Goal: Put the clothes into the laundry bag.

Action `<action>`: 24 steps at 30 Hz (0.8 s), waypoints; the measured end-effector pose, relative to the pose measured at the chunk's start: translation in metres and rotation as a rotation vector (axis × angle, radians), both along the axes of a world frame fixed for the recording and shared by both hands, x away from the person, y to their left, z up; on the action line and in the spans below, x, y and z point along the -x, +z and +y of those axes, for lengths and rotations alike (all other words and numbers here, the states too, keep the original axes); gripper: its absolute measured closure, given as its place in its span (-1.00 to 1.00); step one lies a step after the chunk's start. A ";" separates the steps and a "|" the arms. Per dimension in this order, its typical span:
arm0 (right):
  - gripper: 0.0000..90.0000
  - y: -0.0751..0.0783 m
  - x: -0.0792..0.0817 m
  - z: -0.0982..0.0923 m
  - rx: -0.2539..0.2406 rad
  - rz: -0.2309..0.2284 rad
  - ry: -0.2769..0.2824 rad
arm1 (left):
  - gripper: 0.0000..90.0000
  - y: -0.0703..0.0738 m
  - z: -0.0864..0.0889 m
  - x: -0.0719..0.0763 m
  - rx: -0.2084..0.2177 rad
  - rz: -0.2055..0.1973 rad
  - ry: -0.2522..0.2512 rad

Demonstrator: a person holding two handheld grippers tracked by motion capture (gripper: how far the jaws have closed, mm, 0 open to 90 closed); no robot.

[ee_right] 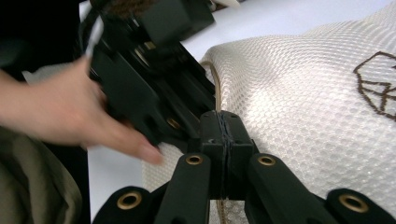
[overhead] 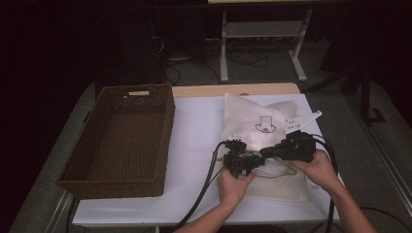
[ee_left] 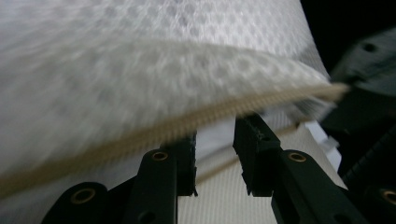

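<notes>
Mesh bag [ee_left: 140,70] zipper edge just above left gripper [ee_left: 215,140], jaws parted

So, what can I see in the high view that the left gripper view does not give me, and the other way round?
High view: the brown wicker basket at the left of the white table, and a dark outline drawing on the mesh bag.

Left gripper view: the bag's beige zipper seen close, running across just beyond the left gripper, whose jaws stand apart.

Both: the white mesh bag itself.
</notes>
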State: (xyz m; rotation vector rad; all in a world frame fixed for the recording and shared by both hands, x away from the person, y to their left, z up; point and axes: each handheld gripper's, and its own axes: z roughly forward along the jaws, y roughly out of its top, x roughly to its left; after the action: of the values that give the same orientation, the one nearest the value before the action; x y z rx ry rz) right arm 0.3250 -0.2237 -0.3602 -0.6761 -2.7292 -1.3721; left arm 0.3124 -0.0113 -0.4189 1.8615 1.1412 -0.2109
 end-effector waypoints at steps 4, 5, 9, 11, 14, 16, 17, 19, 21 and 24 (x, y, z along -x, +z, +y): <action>0.97 -0.008 0.005 0.005 0.040 -0.010 0.020 | 0.51 0.003 0.015 0.005 -0.015 0.013 -0.024; 0.97 -0.012 0.005 0.007 0.053 -0.003 0.025 | 0.51 0.003 0.017 0.005 -0.018 0.016 -0.026; 0.97 -0.025 0.002 0.013 0.123 0.018 0.035 | 0.51 0.003 0.028 0.007 -0.027 0.029 -0.032; 0.97 -0.033 0.000 0.015 0.137 0.036 0.034 | 0.51 0.003 0.031 0.008 -0.025 0.038 -0.037; 0.97 -0.041 -0.002 0.015 0.163 0.055 0.029 | 0.51 0.004 0.033 0.010 -0.035 0.044 -0.056; 0.98 -0.046 -0.003 0.015 0.173 0.069 0.027 | 0.51 0.005 0.034 0.014 -0.045 0.047 -0.081; 0.97 -0.049 -0.003 0.015 0.185 0.073 0.026 | 0.51 0.007 0.035 0.016 -0.043 0.046 -0.092; 0.97 -0.054 -0.004 0.015 0.203 0.077 0.026 | 0.49 0.010 0.037 0.020 -0.057 0.033 -0.107; 0.96 -0.057 -0.003 0.015 0.198 0.081 0.033 | 0.45 0.014 0.043 0.020 -0.061 0.024 -0.099; 0.77 -0.052 -0.001 0.014 0.161 0.085 0.036 | 0.39 0.019 0.051 0.019 -0.067 0.005 -0.094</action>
State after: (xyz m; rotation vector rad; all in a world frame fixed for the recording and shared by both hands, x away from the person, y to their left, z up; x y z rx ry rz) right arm 0.3260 -0.2101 -0.4120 -0.6715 -2.7911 -1.0983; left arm 0.2930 0.0401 -0.4003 1.9768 1.0771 -0.2327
